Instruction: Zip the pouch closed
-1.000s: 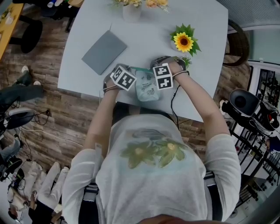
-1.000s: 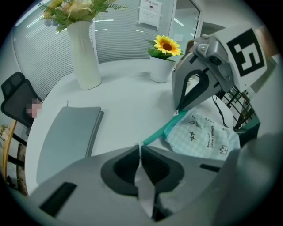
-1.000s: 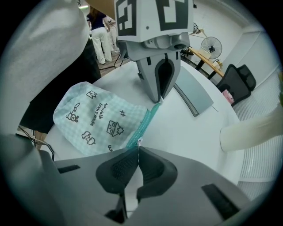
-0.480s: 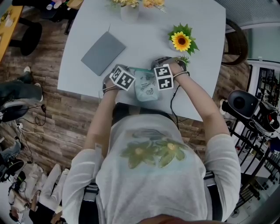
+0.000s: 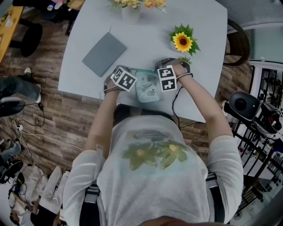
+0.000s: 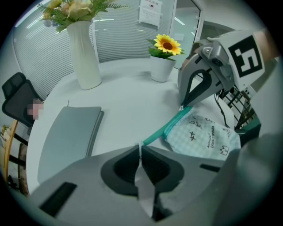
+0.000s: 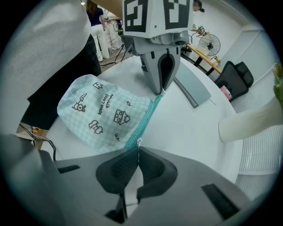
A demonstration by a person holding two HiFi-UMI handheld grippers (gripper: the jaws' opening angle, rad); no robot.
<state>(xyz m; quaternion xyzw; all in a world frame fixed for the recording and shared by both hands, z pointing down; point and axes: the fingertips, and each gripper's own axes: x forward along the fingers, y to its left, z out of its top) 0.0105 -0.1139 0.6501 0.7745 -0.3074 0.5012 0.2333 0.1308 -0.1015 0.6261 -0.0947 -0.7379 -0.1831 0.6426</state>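
Observation:
A pale green checked pouch (image 5: 148, 88) with small doodles lies at the table's near edge. Its teal zipper (image 6: 170, 125) runs taut between both grippers. My left gripper (image 6: 140, 148) is shut on the zipper's left end. Seen from the right gripper view, that left gripper (image 7: 162, 92) points steeply down at the far end of the zipper (image 7: 143, 121). My right gripper (image 7: 138, 143) is shut on the small zipper pull at the teal band's right end. In the left gripper view, the right gripper (image 6: 182, 107) pinches the band. The pouch body (image 7: 104, 112) sags toward the person.
A grey flat folder (image 5: 105, 52) lies to the far left on the pale table (image 5: 208, 66). A potted sunflower (image 5: 183, 42) stands just beyond the right gripper, and a white vase of flowers (image 5: 132, 11) at the far edge. A black cable (image 5: 176, 99) hangs off the near edge.
The right gripper has edged slightly to the right along the zipper. The left gripper and the pouch have stayed where they were.

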